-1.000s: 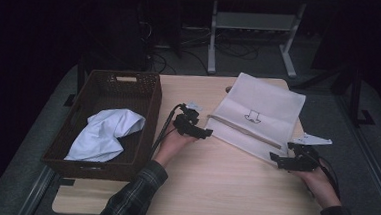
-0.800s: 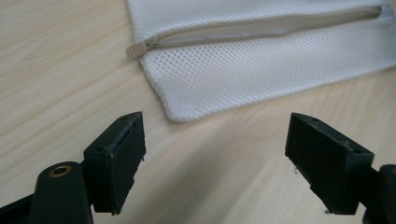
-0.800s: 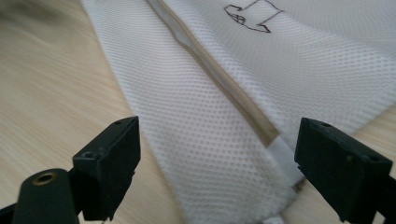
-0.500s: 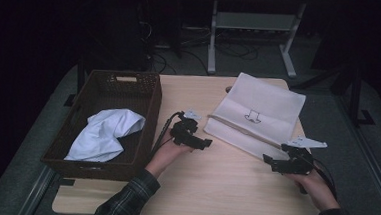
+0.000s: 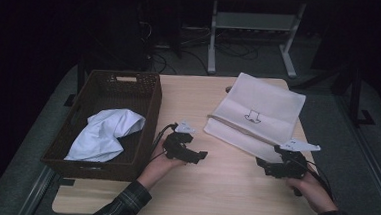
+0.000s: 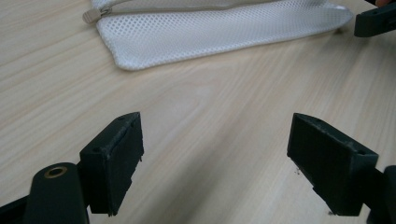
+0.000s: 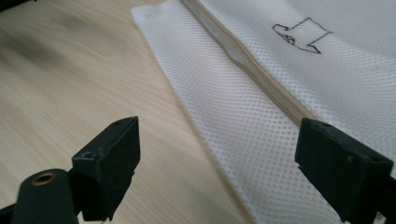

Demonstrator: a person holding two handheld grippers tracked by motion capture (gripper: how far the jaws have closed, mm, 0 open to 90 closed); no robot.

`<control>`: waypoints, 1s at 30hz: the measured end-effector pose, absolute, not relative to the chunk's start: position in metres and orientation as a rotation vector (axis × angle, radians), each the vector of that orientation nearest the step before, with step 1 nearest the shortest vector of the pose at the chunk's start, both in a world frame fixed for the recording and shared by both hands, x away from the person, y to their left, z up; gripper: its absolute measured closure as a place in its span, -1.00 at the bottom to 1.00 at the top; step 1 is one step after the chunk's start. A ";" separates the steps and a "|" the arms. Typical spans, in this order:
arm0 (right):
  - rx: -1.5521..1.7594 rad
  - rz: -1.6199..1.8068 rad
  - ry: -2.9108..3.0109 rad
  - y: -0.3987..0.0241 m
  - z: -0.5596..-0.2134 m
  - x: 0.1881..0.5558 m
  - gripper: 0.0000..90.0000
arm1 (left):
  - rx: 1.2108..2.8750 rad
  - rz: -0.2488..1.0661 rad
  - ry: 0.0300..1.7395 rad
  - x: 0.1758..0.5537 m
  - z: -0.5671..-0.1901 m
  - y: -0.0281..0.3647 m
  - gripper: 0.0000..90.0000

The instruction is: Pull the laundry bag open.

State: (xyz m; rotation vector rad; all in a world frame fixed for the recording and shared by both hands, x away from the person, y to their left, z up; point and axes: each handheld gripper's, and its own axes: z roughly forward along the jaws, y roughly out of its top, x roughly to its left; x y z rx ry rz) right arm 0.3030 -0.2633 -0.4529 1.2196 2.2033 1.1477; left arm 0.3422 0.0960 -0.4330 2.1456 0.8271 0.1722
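We hold both grippers low over the wooden table (image 5: 223, 189), each with its jaws standing wide apart and nothing between them. Our left gripper (image 5: 199, 156) sits near the middle of the table, just right of the dark woven basket (image 5: 152, 92), and points to the right toward the white mesh laundry bag (image 5: 263, 112). In the left gripper view the bag's near-left corner (image 6: 210, 32) lies flat on the wood well beyond the jaws, its zipper pull at the far left of that edge, and only bare table lies between the pads.

Our right gripper (image 5: 264, 165) hovers at the near right, close to the bag's near edge. In the right gripper view the mesh bag (image 7: 243, 121) runs between the jaws, its zipper seam slanting across and a small drawn mark on the far panel; whether either pad touches the fabric we cannot tell.

A crumpled white cloth (image 5: 104, 135) lies inside the basket, at the left side of the table.
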 end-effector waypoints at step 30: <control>1.026 1.173 2.407 -0.204 -0.461 0.279 -0.70 | 2.153 0.233 0.811 0.288 -0.435 0.135 -0.60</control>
